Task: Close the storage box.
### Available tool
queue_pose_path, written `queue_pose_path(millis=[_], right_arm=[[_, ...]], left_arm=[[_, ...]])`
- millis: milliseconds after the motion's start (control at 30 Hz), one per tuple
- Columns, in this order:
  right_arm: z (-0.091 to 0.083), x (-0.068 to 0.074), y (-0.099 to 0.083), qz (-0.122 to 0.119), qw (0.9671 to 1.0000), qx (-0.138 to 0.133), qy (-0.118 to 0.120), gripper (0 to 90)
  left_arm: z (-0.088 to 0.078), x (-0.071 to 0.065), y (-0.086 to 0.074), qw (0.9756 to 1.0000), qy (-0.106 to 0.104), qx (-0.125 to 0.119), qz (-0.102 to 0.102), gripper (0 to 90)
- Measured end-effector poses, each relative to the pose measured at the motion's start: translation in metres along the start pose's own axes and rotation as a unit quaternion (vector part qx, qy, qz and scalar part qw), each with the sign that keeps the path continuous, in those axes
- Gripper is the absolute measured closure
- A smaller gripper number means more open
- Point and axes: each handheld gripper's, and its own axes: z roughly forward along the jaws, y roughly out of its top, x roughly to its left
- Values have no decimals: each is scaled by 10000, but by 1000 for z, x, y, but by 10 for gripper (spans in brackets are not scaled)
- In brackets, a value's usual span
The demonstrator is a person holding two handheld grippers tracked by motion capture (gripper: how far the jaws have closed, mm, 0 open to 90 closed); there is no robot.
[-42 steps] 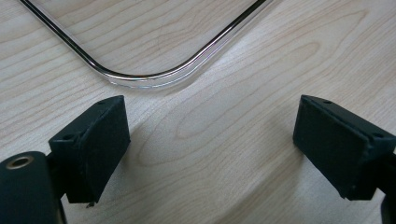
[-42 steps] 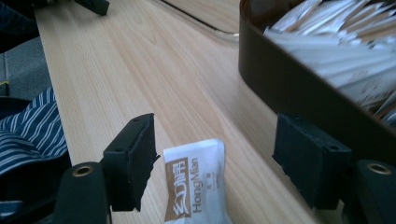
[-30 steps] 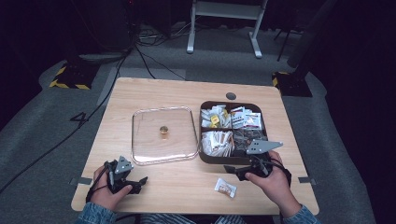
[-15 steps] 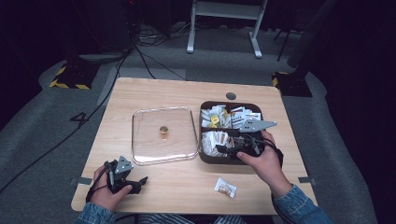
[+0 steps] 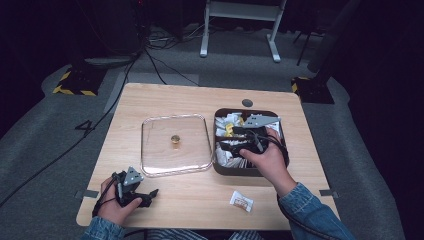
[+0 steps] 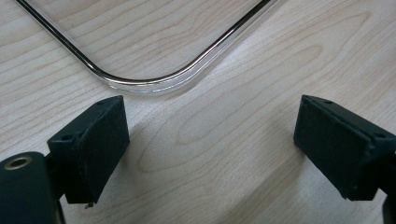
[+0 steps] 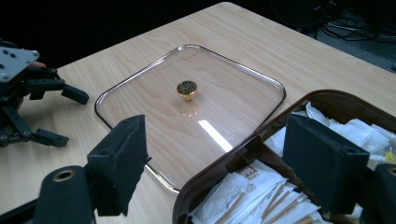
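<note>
Right hand hides much of the packet box (image 5: 220, 167); right gripper (image 5: 226, 141) jaws apart, just been opening, empty. Left gripper (image 5: 150, 196) apart near glass lid (image 5: 165, 150). Loose packet (image 5: 241, 201) near edge.

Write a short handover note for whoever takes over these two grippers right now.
Left gripper: open, empty, resting near the front left table edge.
Right gripper: jaws just opened, nothing between them, over the brown box of packets.
Glass lid: off, lying flat on the table left of the box.
One packet lies on the table in front of the box.
Done: lid removed, one packet out.
Left, probably: pick further packets; replace the lid.
</note>
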Motion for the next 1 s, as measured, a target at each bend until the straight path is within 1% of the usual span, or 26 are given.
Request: queue_pose_path(millis=[67,133,167,200,233,267,300,367,467,500,533,567,600,633,667,700,733,767,833,867,900,933,967,1000], right_arm=[[3,0,2,-39,10000,41,-14,222],[11,-2,5,-60,9999,88,37,223],[11,-2,5,-60,9999,88,37,223],[18,-2,8,-60,9999,118,69,223],[22,-2,9,-53,9999,121,93,222],[22,-2,9,-53,9999,121,93,222],[30,-2,12,-44,9998,141,166,222],[39,-1,15,-17,9996,161,231,223],[54,1,20,140,9990,229,360,234],[54,1,20,140,9990,229,360,234],[60,3,23,130,9988,251,398,236],[67,5,25,86,9987,295,401,237],[79,9,29,7,9986,357,393,239],[79,9,29,7,9986,357,393,239],[83,11,30,-12,9986,373,386,239],[93,14,32,-46,9983,426,387,240],[93,14,32,-46,9983,426,387,240],[104,16,33,-15,9982,477,371,240],[113,16,34,38,9981,511,351,241],[113,16,34,38,9981,511,351,241],[118,17,34,60,9980,528,338,241],[129,19,34,71,9979,573,298,245],[129,19,34,71,9979,573,298,245],[139,20,33,56,9977,618,279,258]], left_arm=[[0,0,0,10000,9,-16,-14,106],[0,-1,0,10000,38,-28,-17,108],[0,-1,0,10000,38,-28,-17,109],[0,-1,-1,10000,38,-27,-21,110],[0,-1,-1,10000,38,-28,-20,110],[0,-1,-1,10000,38,-28,-20,110],[0,-1,-1,10000,51,-30,-22,111],[0,-1,-1,10000,53,-29,-25,112],[0,-1,-1,10000,51,-27,-27,112],[0,-1,-1,10000,51,-27,-27,112],[0,-1,-1,10000,52,-28,-27,112],[0,-1,-1,10000,52,-29,-30,112],[-1,-1,-2,10000,50,-10,-40,112],[-1,-1,-2,10000,50,-10,-40,113],[-1,-2,-2,10000,52,-22,-45,113],[-2,-2,-2,10000,49,-28,-51,113],[-2,-2,-2,10000,49,-28,-51,113],[-2,-2,-3,10000,45,-28,-54,113],[-2,-2,-2,10000,45,-26,-55,112],[-2,-2,-2,10000,45,-26,-55,112],[-2,-2,-2,10000,41,-26,-54,112],[-2,-2,-2,10000,37,-27,-63,112],[-2,-2,-2,10000,37,-27,-63,112],[-2,-1,-2,10000,19,-26,-59,112]])
